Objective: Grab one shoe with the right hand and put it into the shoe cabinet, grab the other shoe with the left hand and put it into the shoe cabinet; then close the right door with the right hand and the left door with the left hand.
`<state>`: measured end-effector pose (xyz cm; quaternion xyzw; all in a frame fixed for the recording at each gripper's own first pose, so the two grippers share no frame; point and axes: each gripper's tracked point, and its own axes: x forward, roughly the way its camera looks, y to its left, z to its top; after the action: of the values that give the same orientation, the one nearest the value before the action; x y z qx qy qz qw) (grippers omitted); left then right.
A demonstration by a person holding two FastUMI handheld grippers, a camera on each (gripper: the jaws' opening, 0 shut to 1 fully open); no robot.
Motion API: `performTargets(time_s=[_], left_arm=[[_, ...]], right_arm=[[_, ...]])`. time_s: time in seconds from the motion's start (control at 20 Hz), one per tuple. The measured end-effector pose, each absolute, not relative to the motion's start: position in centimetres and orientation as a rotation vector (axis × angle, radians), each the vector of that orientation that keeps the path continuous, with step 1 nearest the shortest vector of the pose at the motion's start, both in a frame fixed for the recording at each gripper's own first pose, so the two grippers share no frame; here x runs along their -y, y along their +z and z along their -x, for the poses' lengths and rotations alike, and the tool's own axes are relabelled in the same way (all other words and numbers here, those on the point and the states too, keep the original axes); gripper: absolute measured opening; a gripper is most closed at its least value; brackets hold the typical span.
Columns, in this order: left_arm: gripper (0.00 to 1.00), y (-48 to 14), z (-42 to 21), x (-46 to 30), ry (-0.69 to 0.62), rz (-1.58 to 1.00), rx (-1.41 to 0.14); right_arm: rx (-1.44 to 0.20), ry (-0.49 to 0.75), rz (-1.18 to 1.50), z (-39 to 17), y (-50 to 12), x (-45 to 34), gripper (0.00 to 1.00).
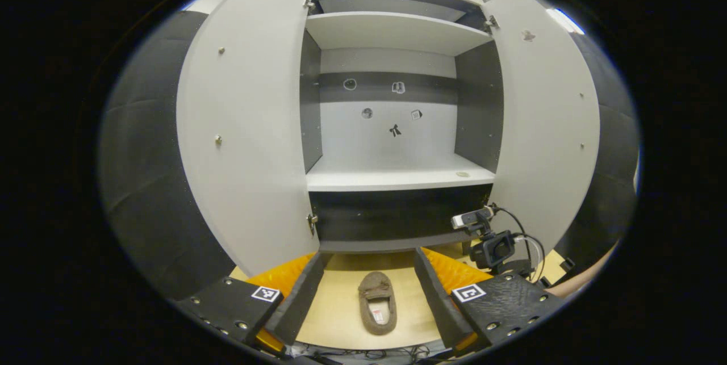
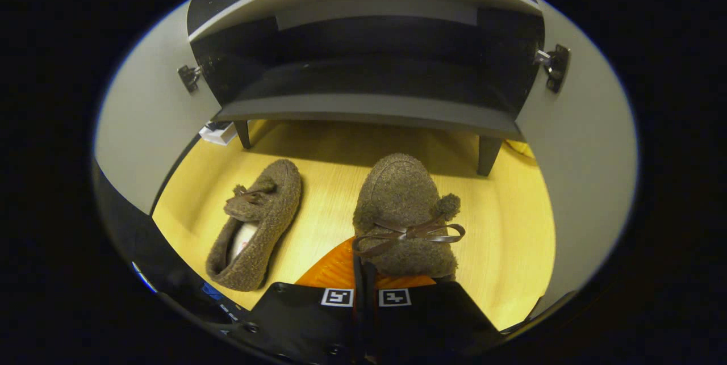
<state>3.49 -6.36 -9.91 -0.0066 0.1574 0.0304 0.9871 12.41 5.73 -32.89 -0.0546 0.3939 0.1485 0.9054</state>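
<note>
Two brown fuzzy slippers with bow laces are by the open shoe cabinet (image 1: 397,175). In the right gripper view, my right gripper (image 2: 363,274) is shut on the back rim of one slipper (image 2: 406,200), whose toe points at the cabinet's base (image 2: 369,107). The other slipper (image 2: 255,223) lies on the wooden floor to its left. In the left gripper view that slipper (image 1: 377,302) lies between the fingers of my open left gripper (image 1: 368,257), well below them. The right gripper (image 1: 491,246) appears low on the right, by the right door.
Both cabinet doors stand wide open: the left door (image 1: 244,126) and the right door (image 1: 548,126). The middle shelf (image 1: 397,177) and the upper shelf (image 1: 392,30) are bare. The cabinet stands on short legs (image 2: 488,155). A person's arm (image 1: 585,280) shows at the far right.
</note>
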Motion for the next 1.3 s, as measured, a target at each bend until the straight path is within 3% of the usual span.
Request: performTargets(time_s=[0.2,0.3,0.4,0.65,0.7,1.05,1.15,1.3], left_arm=[[0.97,-9.6,-3.5,5.9,0.04,-0.007,-0.284],[0.89,-9.8,-3.5,5.9,0.025,0.0,-0.279],[0.93,-10.1,-3.4,5.7,0.011,0.017,-0.278],[0.93,-10.4,-3.4,5.6,-0.014,0.025,-0.276],[0.97,-10.5,-3.5,5.6,-0.02,0.023,-0.274],[0.93,-10.7,-3.8,5.6,-0.044,0.037,-0.268],[0.97,-10.5,-4.1,5.5,-0.045,0.024,-0.264],[0.93,-10.2,-4.4,5.3,-0.044,0.008,-0.26]], right_arm=[[-0.773,0.313,0.026,-11.6,-27.7,-6.1,0.0],[-0.742,0.317,-0.003,-11.3,-25.1,-6.2,0.02],[-0.706,0.325,-0.017,-11.1,-22.3,-6.3,0.02],[-0.621,0.354,-0.048,-10.7,-15.6,-7.4,0.02],[-0.601,0.358,-0.052,-10.7,-14.2,-7.5,0.02],[-0.464,0.411,-0.124,-14.2,-5.2,-9.7,0.0],[-0.421,0.39,-0.124,-16.4,-3.2,-9.9,0.02],[-0.356,0.402,-0.174,-19.1,0.7,-11.5,0.02]])
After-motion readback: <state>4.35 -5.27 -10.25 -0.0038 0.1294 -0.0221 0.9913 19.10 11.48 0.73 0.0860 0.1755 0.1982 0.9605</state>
